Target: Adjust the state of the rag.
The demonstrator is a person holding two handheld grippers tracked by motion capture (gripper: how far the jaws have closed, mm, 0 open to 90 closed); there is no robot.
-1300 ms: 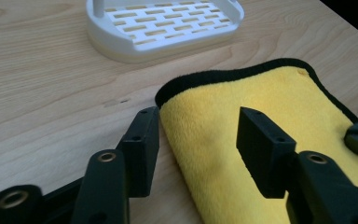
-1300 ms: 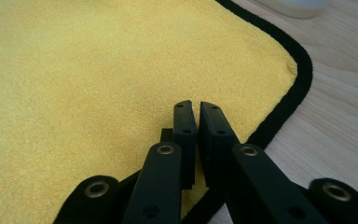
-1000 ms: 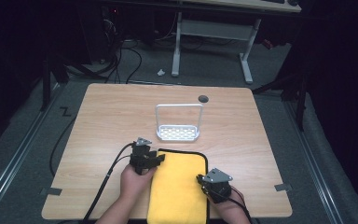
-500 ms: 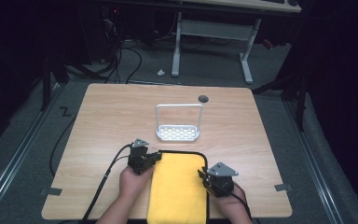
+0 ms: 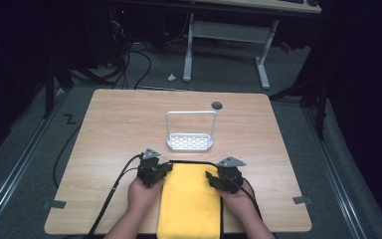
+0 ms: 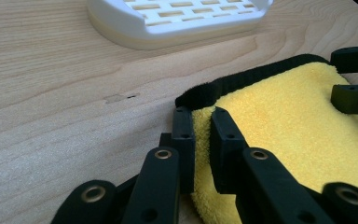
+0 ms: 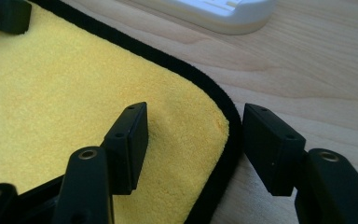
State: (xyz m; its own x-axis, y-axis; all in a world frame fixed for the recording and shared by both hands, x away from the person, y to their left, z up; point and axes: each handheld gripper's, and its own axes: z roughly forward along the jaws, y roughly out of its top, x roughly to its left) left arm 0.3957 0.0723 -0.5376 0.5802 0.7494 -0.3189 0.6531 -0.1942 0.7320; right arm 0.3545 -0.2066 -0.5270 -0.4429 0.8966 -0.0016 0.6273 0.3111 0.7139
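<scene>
Pinching the cloth's far left corner, the left claw is shut; the right claw's jaws have just been opened wide around its far right corner

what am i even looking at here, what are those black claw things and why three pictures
A person sits at a wooden table and holds a hand tool in each hand: a two-jaw gripper that pinches things. The wide picture comes from a camera above, looking down. The two close-ups come from small cameras riding on each gripper, looking along its black jaws.

On the table lie a yellow cloth with a black edge and, beyond it, a white slotted rack with a tall handle.

The left gripper is pinched shut on the cloth's far left corner. The right gripper has just been opening: its jaws stand wide, one over the cloth and one past its black edge at the far right corner, not pinching it.
</scene>
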